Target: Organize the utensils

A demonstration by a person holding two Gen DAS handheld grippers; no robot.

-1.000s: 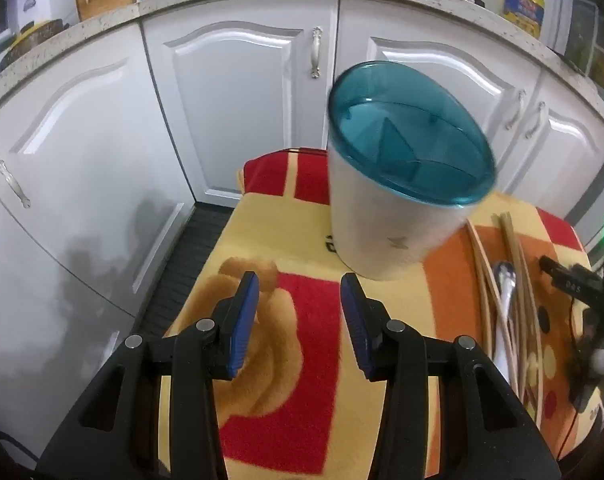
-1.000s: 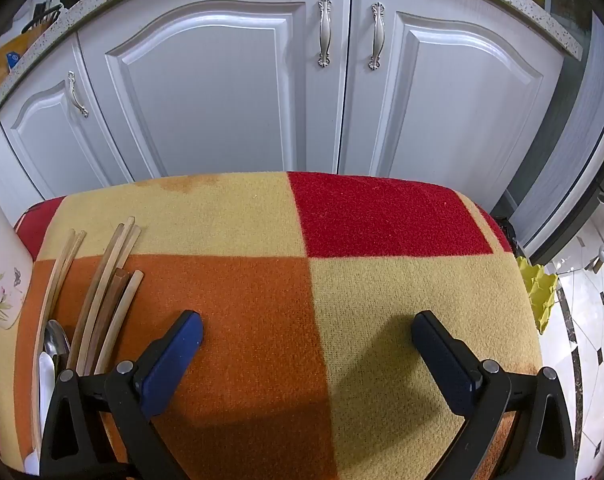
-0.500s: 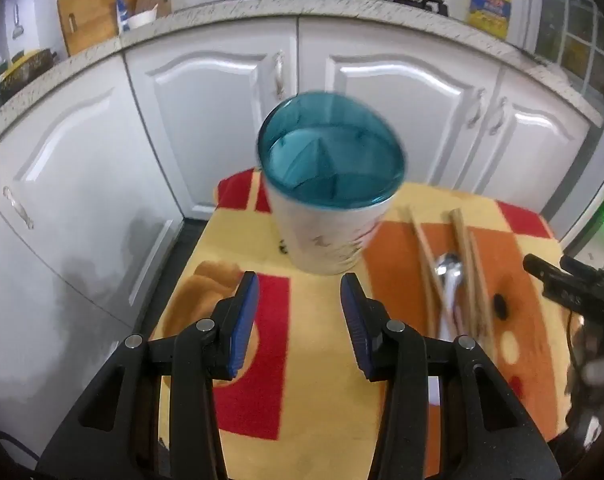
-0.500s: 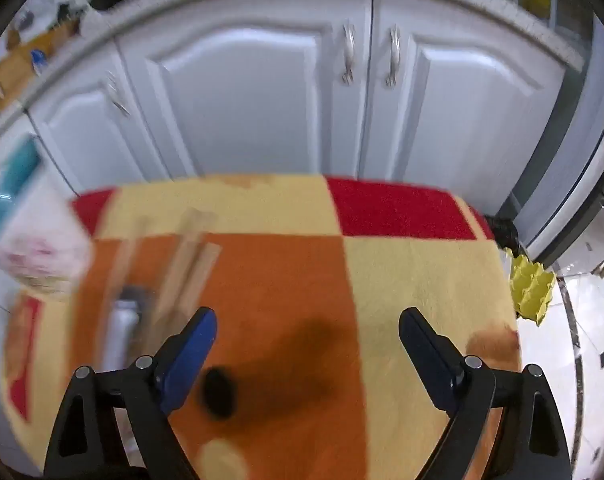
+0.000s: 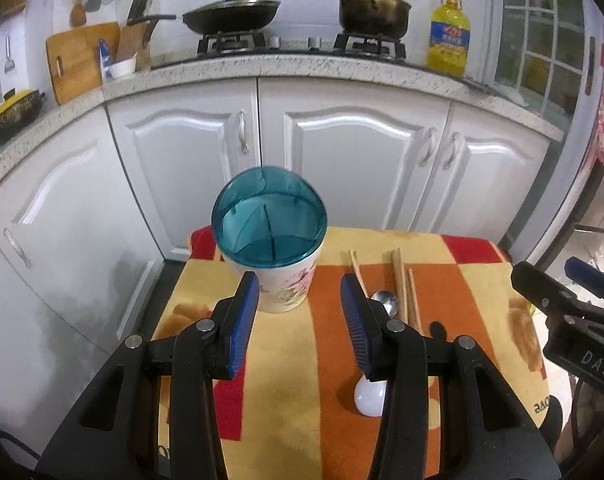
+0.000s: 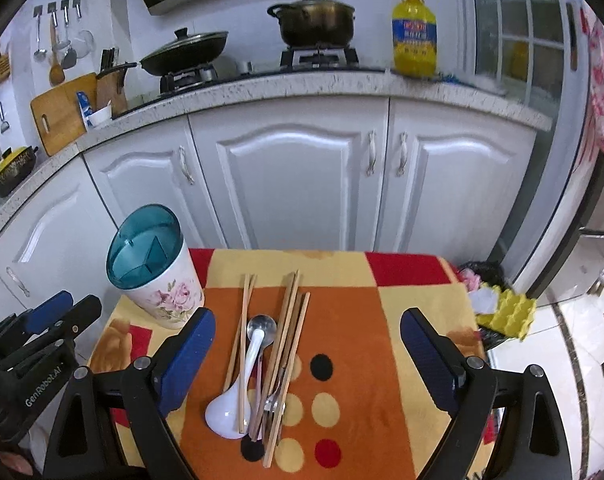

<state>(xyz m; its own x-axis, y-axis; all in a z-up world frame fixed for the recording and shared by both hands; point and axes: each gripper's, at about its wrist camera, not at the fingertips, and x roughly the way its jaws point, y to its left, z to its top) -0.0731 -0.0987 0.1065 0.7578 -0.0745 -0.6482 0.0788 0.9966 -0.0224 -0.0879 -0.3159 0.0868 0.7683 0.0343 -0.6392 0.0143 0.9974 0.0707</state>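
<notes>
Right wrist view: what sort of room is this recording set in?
A home kitchen, most likely: a gas stove carrying a lidded pot, white cabinets under a speckled counter, and a cooking oil bottle.

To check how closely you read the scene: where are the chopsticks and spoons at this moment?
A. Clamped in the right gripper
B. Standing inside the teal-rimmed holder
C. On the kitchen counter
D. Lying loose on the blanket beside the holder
D: the chopsticks and white spoon lie flat on the blanket, right of the utensil holder, whose compartments look empty.
</notes>
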